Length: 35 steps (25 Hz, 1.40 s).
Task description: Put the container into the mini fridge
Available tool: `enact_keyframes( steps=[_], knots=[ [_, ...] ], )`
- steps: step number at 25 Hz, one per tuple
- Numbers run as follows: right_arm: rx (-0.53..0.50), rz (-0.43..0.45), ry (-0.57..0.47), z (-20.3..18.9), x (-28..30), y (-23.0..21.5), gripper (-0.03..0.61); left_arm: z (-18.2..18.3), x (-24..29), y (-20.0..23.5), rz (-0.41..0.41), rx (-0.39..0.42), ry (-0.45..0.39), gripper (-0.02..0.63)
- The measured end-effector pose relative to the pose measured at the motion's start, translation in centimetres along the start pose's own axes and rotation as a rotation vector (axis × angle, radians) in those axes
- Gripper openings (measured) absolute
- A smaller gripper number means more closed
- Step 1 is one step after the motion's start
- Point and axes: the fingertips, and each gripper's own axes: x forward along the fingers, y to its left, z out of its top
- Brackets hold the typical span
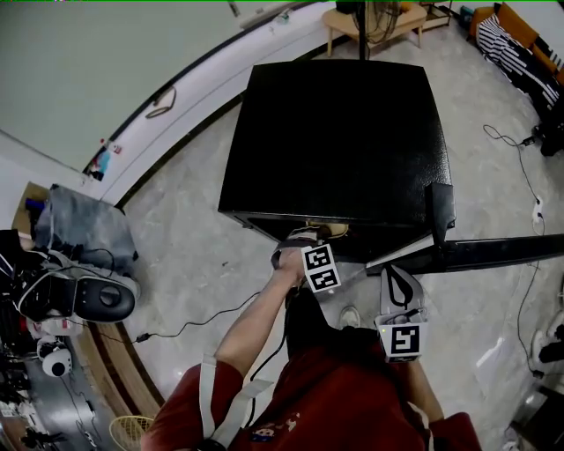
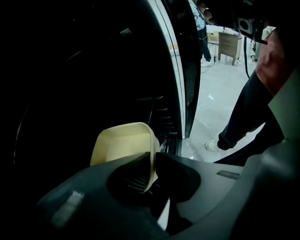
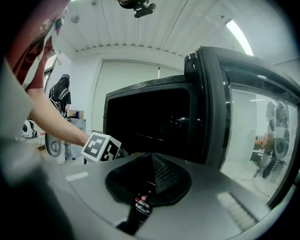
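The black mini fridge point(image 1: 339, 132) stands on the floor with its door point(image 1: 476, 254) swung open to the right. My left gripper point(image 1: 308, 240) reaches into the fridge's opening, and a bit of the cream container point(image 1: 328, 231) shows at its tip. In the left gripper view the container point(image 2: 123, 143) hangs tilted in the dark inside, with the left gripper point(image 2: 151, 171) shut on its rim. My right gripper point(image 1: 394, 273) waits below the door's edge. Its jaws point(image 3: 152, 171) look shut on nothing and face the fridge point(image 3: 145, 117) and the glass door point(image 3: 220, 108).
A black cable point(image 1: 198, 321) trails over the pale floor left of me. Equipment point(image 1: 79, 295) is piled at the left and a wooden table point(image 1: 379, 22) stands behind the fridge. My trouser leg and shoe point(image 2: 243, 117) stand close to the fridge's front.
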Motion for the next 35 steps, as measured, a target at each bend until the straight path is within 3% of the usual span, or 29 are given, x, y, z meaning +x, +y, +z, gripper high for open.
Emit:
enact_keyframes(
  steps=[24,29,35],
  knots=[
    [-0.004,-0.003,0.019,-0.5,-0.1,-0.2,0.0,0.1,4.8,5.8,0.12,0.005,0.01,0.057],
    [0.012,-0.022,0.01,-0.3,-0.8,-0.6,0.0,0.7,4.1,6.2,0.161,-0.017,0.003,0.123],
    [-0.001,-0.01,-0.005,0.4,-0.9,-0.4,0.0,-0.1,2.5,6.4,0.229,-0.027,0.006,0.129]
  ],
)
